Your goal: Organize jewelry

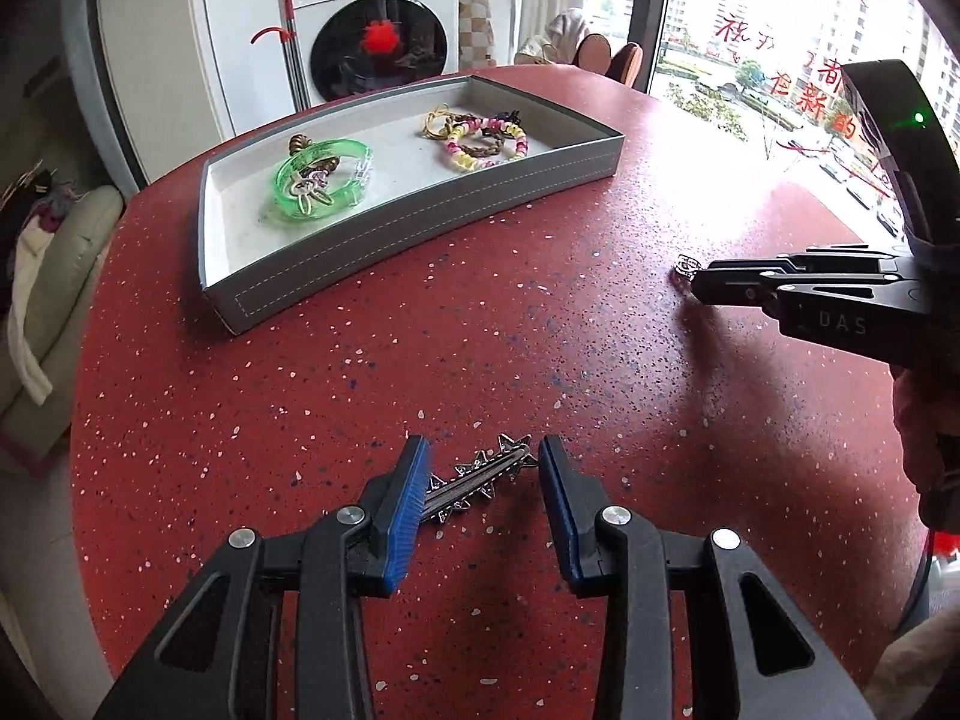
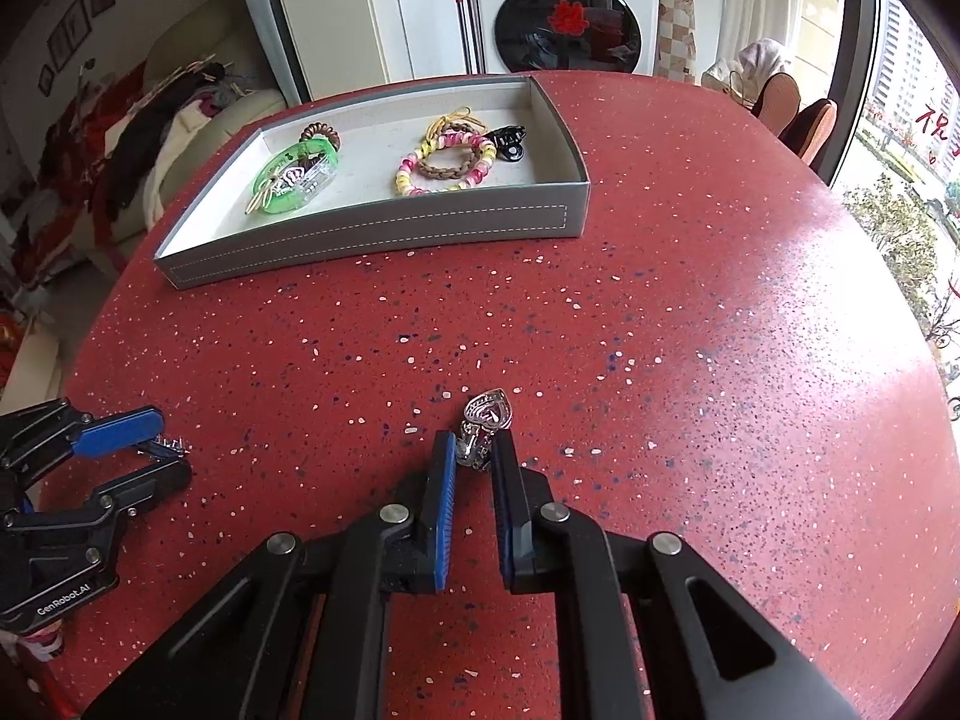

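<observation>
A silver hair clip studded with stars (image 1: 480,474) lies on the red speckled table (image 1: 540,348). It spans the gap between the blue pads of my left gripper (image 1: 483,450), which is shut on it lengthwise. My right gripper (image 2: 473,438) is shut on the lower end of a small silver heart-shaped clip (image 2: 489,408), whose heart sticks out past the fingertips, low over the table. The left wrist view shows the right gripper (image 1: 690,276) at the right edge with the heart clip (image 1: 686,264) at its tip. The left gripper (image 2: 171,447) shows at the left of the right wrist view.
A grey tray (image 1: 420,222) stands at the far side of the table and holds a green bangle (image 1: 324,174), a pink-and-yellow bead bracelet (image 1: 486,144), braided bands and a black clip (image 2: 507,141). Beyond are a washing machine (image 2: 570,6), a sofa and chairs by the window.
</observation>
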The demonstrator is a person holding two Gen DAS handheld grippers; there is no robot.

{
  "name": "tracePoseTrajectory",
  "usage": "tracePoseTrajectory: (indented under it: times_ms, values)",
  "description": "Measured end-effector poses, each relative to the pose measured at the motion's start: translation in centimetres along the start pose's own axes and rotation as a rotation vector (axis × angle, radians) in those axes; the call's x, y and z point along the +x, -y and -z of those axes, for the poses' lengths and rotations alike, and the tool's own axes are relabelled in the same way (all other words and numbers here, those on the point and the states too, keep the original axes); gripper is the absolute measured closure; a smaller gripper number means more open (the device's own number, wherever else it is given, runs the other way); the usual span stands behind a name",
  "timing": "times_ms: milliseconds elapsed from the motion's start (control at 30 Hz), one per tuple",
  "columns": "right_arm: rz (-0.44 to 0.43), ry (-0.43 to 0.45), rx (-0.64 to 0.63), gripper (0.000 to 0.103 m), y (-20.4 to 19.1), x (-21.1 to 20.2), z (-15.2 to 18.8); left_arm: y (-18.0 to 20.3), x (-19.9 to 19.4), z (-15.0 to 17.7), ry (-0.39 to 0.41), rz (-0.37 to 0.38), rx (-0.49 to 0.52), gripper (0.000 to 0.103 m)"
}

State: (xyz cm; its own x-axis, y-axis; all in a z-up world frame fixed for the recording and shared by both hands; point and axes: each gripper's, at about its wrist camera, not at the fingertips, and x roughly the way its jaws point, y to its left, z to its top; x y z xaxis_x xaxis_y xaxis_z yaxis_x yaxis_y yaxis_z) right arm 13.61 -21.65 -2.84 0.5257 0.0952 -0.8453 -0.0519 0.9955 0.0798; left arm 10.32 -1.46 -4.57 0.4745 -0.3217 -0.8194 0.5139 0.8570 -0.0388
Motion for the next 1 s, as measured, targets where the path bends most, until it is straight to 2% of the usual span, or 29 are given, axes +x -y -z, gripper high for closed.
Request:
tracePoseTrajectory:
  times_ms: [100, 133, 167, 433, 733, 933, 1000]
  values:
    - [-0.016, 0.005, 0.011, 0.09, 0.2, -0.3, 0.0, -0.2, -0.4, 0.1, 0.007, -0.014, -0.027, 0.047]
    - [-0.021, 0.008, 0.015, 0.09, 0.3, -0.4, 0.0, -0.4, -0.6, 0.1, 0.011, -0.015, -0.035, 0.056]
    - [-0.027, 0.01, 0.018, 0.09, 0.3, -0.5, 0.0, -0.6, -0.5, -0.1, 0.006, -0.015, -0.045, 0.083]
    - [-0.039, 0.027, 0.02, 0.09, 0.3, -1.4, 0.0, -1.9, -0.3, -0.1, -0.012, -0.03, -0.113, 0.083]
    - [-0.062, 0.033, 0.03, 0.09, 0.2, -1.4, 0.0, -2.3, -1.4, -0.1, 0.013, -0.061, -0.115, 0.083]
    - [-0.079, 0.039, 0.048, 0.09, 0.5, -1.6, 0.0, -3.6, -3.1, 0.1, 0.055, -0.081, -0.187, 0.083]
    - [-0.09, 0.034, 0.058, 0.09, 0.6, -1.5, 0.1, -4.1, -3.3, 0.2, 0.045, -0.086, -0.209, 0.083]
